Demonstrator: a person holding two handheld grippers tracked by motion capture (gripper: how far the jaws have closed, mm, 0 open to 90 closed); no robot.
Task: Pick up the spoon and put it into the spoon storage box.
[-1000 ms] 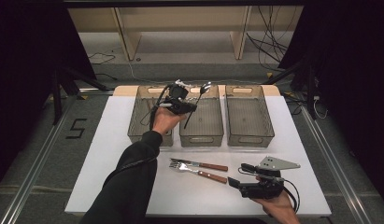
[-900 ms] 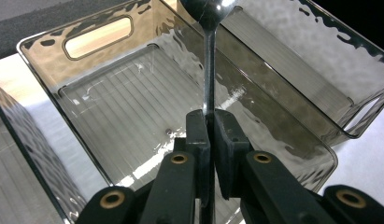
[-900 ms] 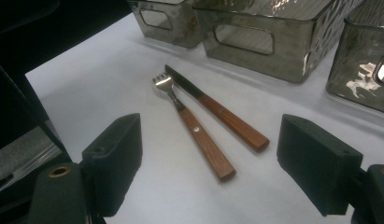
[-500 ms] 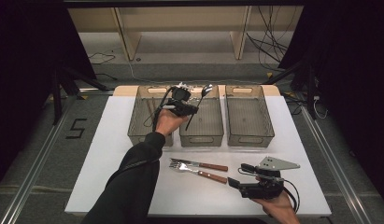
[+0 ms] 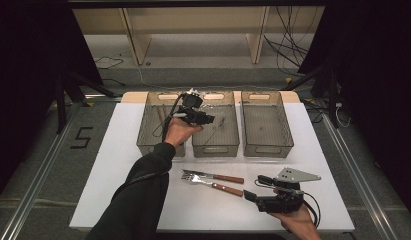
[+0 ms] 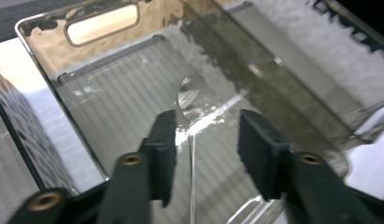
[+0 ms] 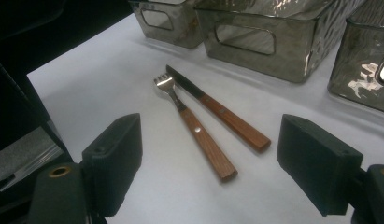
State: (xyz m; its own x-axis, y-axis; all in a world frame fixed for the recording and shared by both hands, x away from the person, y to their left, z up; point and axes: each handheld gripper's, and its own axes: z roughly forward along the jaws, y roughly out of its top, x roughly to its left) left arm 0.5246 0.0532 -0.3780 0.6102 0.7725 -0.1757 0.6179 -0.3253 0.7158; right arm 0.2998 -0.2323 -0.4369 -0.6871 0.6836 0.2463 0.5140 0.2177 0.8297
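The left gripper (image 6: 206, 140) has just opened its jaws over the middle bin (image 5: 215, 142), and the spoon (image 6: 192, 100) sits between them, no longer squeezed. It could tip against the wall and land crooked. The right gripper (image 7: 227, 163) waits wide apart near the fork (image 7: 192, 123) and knife (image 7: 217, 109); lying so close, one could get bumped when the other is picked.

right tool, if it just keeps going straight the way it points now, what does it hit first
Most likely the fork: it lies on the white table almost centred between the open jaws of the right tool, with the knife just beside it. The bins stand farther on. Depth is hard to judge.
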